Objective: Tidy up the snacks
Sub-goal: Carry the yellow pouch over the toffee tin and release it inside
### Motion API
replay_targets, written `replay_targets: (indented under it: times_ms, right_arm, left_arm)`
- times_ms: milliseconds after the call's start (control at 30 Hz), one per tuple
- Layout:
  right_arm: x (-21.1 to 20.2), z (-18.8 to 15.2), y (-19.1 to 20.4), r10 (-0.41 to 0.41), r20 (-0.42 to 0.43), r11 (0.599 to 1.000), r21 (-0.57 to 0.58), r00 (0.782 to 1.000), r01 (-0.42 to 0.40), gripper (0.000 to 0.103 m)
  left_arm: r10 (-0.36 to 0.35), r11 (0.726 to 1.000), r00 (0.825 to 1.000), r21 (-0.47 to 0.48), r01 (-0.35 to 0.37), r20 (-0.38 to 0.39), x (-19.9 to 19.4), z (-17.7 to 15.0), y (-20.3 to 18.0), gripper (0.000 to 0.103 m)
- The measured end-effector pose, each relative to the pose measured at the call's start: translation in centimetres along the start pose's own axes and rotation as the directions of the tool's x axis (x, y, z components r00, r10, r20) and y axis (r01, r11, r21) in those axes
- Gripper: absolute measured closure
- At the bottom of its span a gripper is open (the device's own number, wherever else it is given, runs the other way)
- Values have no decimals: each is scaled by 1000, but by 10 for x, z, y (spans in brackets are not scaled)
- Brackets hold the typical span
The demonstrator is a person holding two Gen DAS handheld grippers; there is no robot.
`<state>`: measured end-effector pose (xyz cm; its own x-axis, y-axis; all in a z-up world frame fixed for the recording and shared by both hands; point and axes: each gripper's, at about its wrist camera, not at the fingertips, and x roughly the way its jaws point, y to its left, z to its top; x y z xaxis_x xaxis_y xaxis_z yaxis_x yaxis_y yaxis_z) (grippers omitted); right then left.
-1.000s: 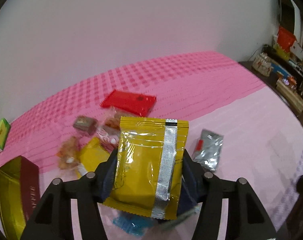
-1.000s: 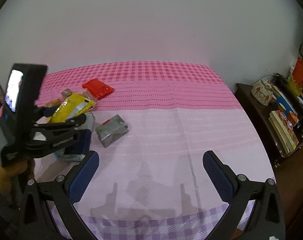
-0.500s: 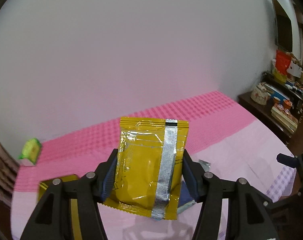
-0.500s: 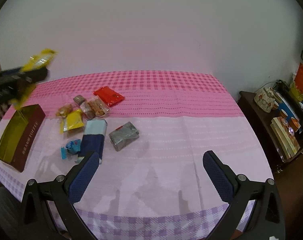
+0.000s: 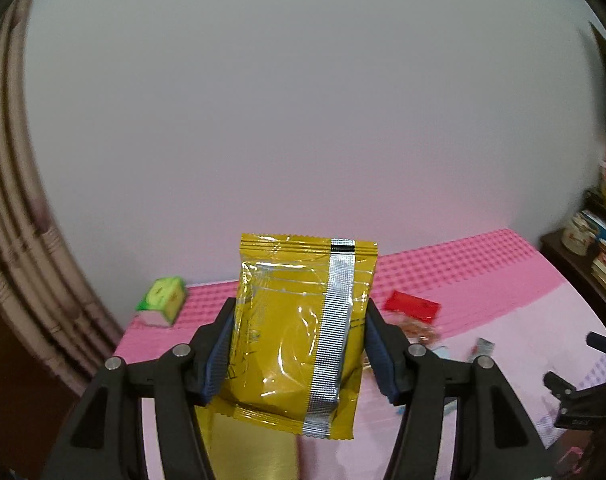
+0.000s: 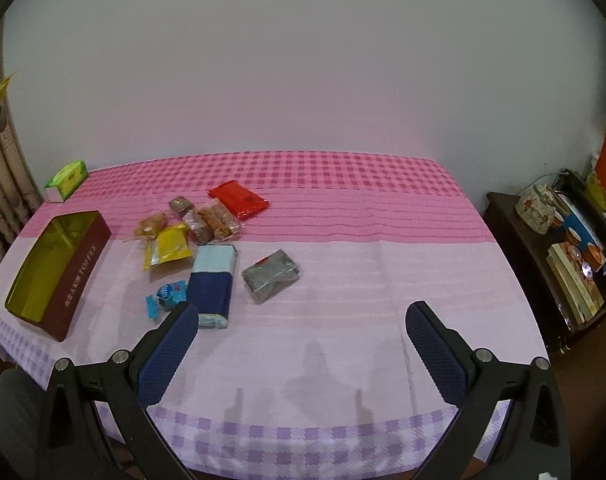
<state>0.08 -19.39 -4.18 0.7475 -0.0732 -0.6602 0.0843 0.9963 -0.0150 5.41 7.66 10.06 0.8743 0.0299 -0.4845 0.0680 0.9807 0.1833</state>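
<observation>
Snacks sorting under way on a pink-clothed table (image 6: 343, 208), with a toffee tin (image 6: 81, 268) as the landmark: the open maroon box with a gold lining sits at the table's left end, long side running toward the camera. The left gripper (image 5: 299, 348) is pinching a yellow foil packet (image 5: 299, 332) by its two side edges, blue pads pressed in on both sides, the packet upright with its silver seam strip facing the lens. In the left wrist view the gold lining shows directly below the packet's bottom edge, so the packet appears to hang above the tin rather than in it.

Placing it well likely means lowering the packet until its bottom edge is inside the tin's walls, laying it along the length of the box, and only then letting the pads part; released from this height, a light foil pouch could flutter and land on the rim or the cloth.

The right gripper (image 6: 303, 344) hangs spread and empty over the near edge of the table, right of the tin. Right of the tin lie the waiting snacks: a second yellow pouch (image 6: 169, 246), a navy packet (image 6: 213, 284), a grey foil pack (image 6: 271, 276), a red wrapper (image 6: 239, 200). A green box (image 6: 67, 180) stands behind the tin.
</observation>
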Motion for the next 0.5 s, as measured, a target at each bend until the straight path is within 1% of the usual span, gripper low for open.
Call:
replay_targets:
  times_ms: [67,200,333,500]
  right_arm:
    - [-1,-1,3,2,-1,1000,-7,1000,-2,0]
    - [1,-3,9,2,-7,1000,-25,1000,-2,0]
    - [5,-6,14,1,-20,999,-38,1000,-2,0]
    - [12,-10,17,-5,-40,999,-51,999,3,0]
  left_arm:
    - [31,999,999,-13,-31,-10,1,-7,15,43]
    - [67,997,997,-44,-69,-41,6,-24,37,43]
    - [83,992,992,-84,-91,-97,22,-44,50,43]
    - [74,985,980,-142,-102,-186,51,-79,69,43]
